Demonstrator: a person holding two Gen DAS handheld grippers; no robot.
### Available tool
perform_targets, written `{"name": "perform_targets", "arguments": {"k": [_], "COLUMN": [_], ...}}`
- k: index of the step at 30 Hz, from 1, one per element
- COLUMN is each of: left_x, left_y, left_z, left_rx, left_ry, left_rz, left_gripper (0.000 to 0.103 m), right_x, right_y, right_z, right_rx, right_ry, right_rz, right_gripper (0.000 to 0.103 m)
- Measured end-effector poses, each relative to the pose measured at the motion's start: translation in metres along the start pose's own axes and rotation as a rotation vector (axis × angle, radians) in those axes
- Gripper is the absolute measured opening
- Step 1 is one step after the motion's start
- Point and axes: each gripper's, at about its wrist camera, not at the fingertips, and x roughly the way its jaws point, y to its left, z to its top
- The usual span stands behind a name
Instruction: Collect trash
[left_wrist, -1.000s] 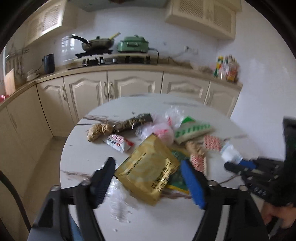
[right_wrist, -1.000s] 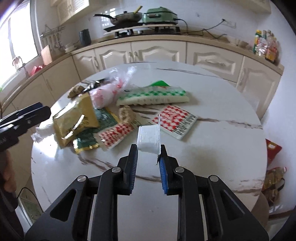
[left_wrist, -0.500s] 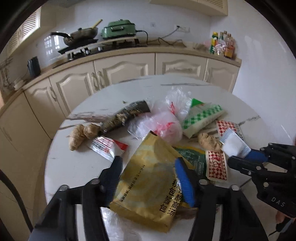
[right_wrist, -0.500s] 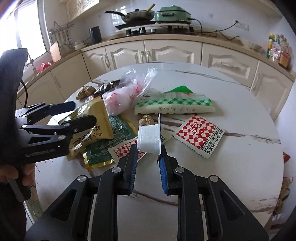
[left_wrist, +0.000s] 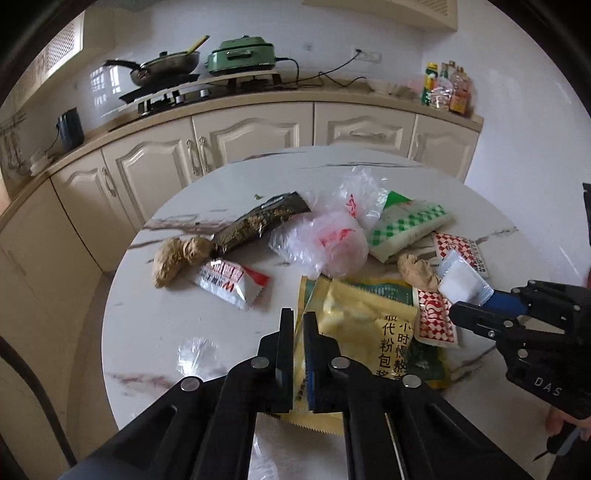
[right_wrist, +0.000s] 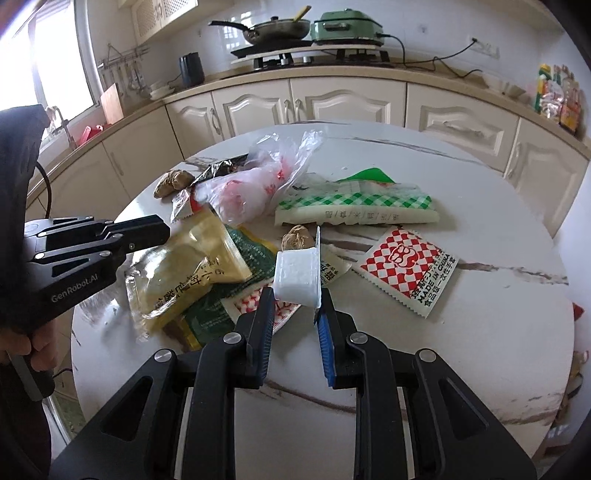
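**Left tool clamped on yellow pouch; right tool holding white cup**

I see the left tool (left_wrist: 299, 321) with its jaws just closed, pinching the near left edge of the yellow pouch (left_wrist: 365, 325) between the pads. In the right wrist view the same tool (right_wrist: 147, 229) reaches in from the left and meets that pouch (right_wrist: 192, 273) at its left side. The pouch lies on the round marble worktop (left_wrist: 166, 332), overlapping a dark green packet (right_wrist: 255, 254).

The right tool (right_wrist: 295, 306) grips a small white plastic cup (right_wrist: 297, 275) between its fingers, with the peeled lid standing up at the cup's right edge. The cup sits clear above the litter. In the left wrist view that tool (left_wrist: 476, 306) enters from the right with the cup (left_wrist: 460, 282) at its tip.

Remaining trash on the worktop:
- a clear plastic bag with red print (left_wrist: 325, 243), near the centre;
- a green-and-white checked package (right_wrist: 354, 206), behind the cup;
- a red-and-white checked sachet (right_wrist: 406, 266), to the right of the cup, and a second one (left_wrist: 436, 321) beside the yellow pouch;
- a dark wrapper (left_wrist: 258, 221) and a white-and-red sachet (left_wrist: 229, 277), on the left;
- two pieces of ginger, one far left (left_wrist: 173, 258), one just behind the cup (right_wrist: 295, 238).
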Motion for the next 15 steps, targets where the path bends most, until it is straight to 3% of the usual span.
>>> {"name": "perform_targets", "arguments": {"k": [1,4,6,10,15], "left_x": [-0.001,-0.01,-0.021,-0.022,-0.005], "left_y": [0.0,-0.005,-0.015,-0.033,-0.052], "left_z": [-0.001,-0.005,-0.011,-0.018,-0.016], "left_rx": [0.002,0.024,0.063,0.11,0.194], "left_ry": [0.007,-0.007,-0.038,-0.022,0.01], "left_rz": [-0.006,0.039,0.023,-0.014,0.039], "left_gripper": [0.013,0.066,0.068,0.068,0.068], "right_x": [-0.001,-0.004,-0.006,-0.01,-0.015], "right_y": [0.001,0.003,0.004,0.0,-0.006], "right_z": [-0.001,-0.004,-0.005,-0.01,-0.014], "right_rx": [0.001,-0.003,-0.004,0.007,0.019], "right_ry": [0.0,0.003,0.003,0.0,0.003], "right_rz": [0.001,0.004,0.003,-0.008,-0.02], "right_gripper": [0.021,0.021,0.021,0.021,0.021]}}
